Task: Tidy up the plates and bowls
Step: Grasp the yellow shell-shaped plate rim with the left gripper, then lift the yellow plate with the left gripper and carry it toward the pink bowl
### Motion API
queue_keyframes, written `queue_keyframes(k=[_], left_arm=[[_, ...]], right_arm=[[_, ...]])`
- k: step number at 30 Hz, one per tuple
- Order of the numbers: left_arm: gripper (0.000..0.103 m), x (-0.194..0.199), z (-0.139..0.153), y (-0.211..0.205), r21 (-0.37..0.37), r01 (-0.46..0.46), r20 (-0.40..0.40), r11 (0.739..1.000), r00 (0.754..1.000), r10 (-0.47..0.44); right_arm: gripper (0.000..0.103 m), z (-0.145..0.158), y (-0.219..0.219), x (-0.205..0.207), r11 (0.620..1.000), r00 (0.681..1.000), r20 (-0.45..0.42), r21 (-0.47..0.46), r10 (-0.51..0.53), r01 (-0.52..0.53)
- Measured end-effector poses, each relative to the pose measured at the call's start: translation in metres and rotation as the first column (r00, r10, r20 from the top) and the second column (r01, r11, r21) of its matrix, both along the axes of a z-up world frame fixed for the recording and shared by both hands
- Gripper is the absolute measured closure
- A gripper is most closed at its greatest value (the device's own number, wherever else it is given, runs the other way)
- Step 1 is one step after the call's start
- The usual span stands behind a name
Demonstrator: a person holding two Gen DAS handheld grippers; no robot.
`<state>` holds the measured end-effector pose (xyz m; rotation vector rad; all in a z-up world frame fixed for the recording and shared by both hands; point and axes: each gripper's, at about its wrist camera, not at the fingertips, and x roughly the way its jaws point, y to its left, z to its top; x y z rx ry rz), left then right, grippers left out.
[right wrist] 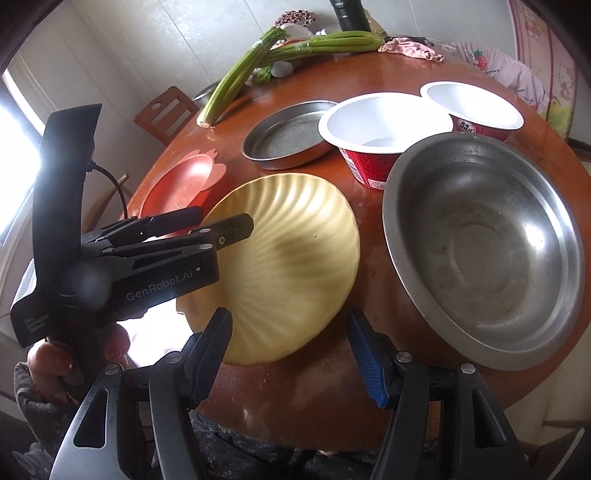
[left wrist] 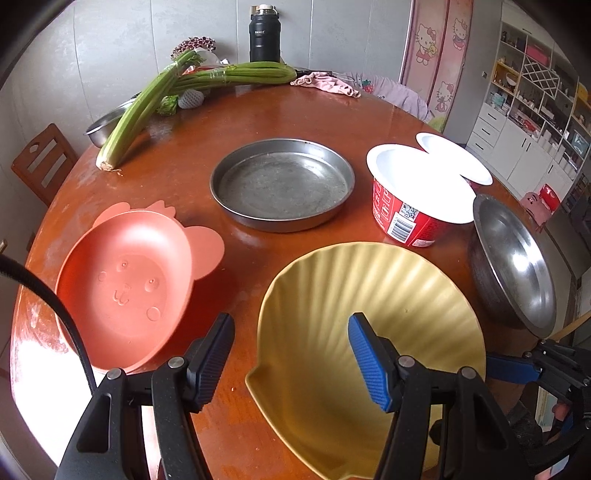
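Note:
A yellow shell-shaped plate (left wrist: 369,295) (right wrist: 288,251) lies on the round wooden table (left wrist: 258,122). My left gripper (left wrist: 291,354) hangs open over its left rim, pads clear of it; in the right wrist view the left gripper (right wrist: 225,218) shows from the side. My right gripper (right wrist: 290,347) stands open above the plate's near edge, touching nothing. Around the plate are a pink animal-face bowl (left wrist: 125,280) (right wrist: 181,184), a flat steel pan (left wrist: 280,184) (right wrist: 288,136), two red paper bowls (left wrist: 417,192) (right wrist: 476,107) and a large steel bowl (left wrist: 517,266) (right wrist: 487,251).
Celery stalks (left wrist: 147,107), a small steel bowl (left wrist: 103,127), a black flask (left wrist: 264,35) and a pink cloth (left wrist: 328,83) sit along the table's far side. A wooden chair (left wrist: 40,162) stands at the left. The near table edge lies right under my right gripper.

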<state>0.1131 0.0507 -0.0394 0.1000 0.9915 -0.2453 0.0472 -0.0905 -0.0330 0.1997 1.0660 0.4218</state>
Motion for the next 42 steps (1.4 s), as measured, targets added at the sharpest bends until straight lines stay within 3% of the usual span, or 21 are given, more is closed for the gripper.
queue_keyframes(k=[4, 15, 33, 42], left_arm=[[0.04, 0.004, -0.007, -0.002, -0.019, 0.013, -0.015, 1.0, 1.0, -0.013], [0.052, 0.002, -0.009, 0.0, -0.037, 0.018, -0.007, 0.999, 1.0, -0.018], [0.052, -0.013, 0.006, 0.019, -0.081, -0.012, 0.024, 0.997, 1.0, 0.014], [0.052, -0.024, 0.027, 0.047, -0.091, -0.077, 0.076, 0.993, 0.994, 0.084]], right_arm=[[0.037, -0.004, 0.003, 0.006, 1.0, 1.0, 0.0, -0.003, 0.002, -0.002], [0.036, -0.005, 0.012, 0.013, 1.0, 0.999, 0.037, -0.011, 0.018, -0.018], [0.036, 0.008, 0.026, 0.002, 0.997, 0.99, 0.117, -0.011, 0.081, -0.08], [0.036, 0.024, 0.047, 0.0, 0.989, 0.97, 0.191, -0.031, 0.149, -0.146]])
